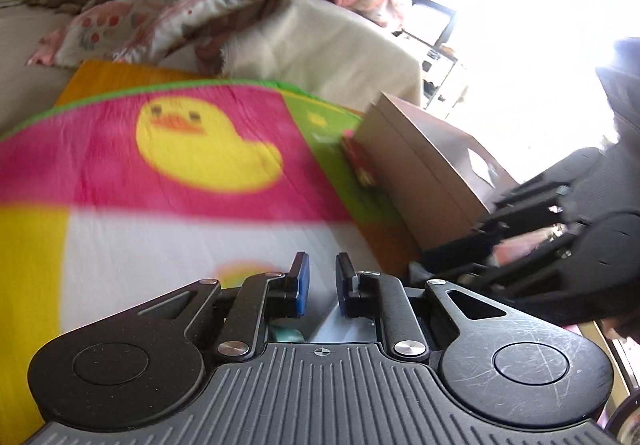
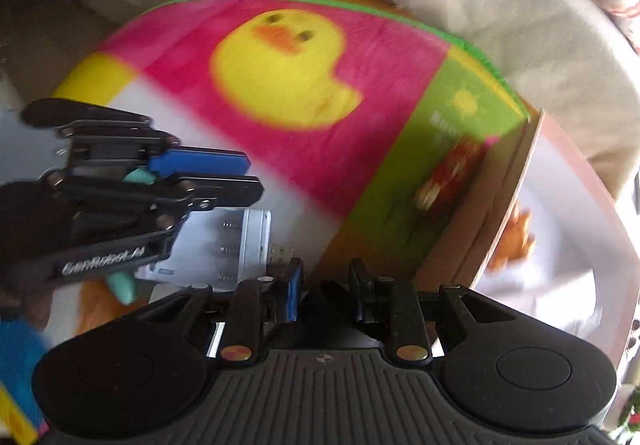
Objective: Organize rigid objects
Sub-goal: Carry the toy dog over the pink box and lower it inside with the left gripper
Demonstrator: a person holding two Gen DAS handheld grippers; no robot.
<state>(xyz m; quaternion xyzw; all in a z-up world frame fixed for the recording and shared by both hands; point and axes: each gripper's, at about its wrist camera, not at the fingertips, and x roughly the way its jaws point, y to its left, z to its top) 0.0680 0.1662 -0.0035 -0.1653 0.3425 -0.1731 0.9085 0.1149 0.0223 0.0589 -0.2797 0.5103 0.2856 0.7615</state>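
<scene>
Motion blur smears both views, so any contact judged here is shaky. Left tongs point(image 2: 224, 181) stand with jaws nearly together; a mint-green piece point(image 2: 138, 176) shows deep between the arms, but whether the pads grip it I cannot tell. Right tongs point(image 2: 324, 289) are likewise drawn together, nothing visible between them. The risk, I judge: both tools crowd the lower left of the right wrist view, over a white battery holder point(image 2: 240, 245), and could collide or knock it across the duck mat point(image 2: 280, 77). A cardboard box point(image 2: 520, 213) sits at right on the mat's edge, with something orange, unclear, inside; a small red toy point(image 2: 452, 173) lies just beside its wall.
</scene>
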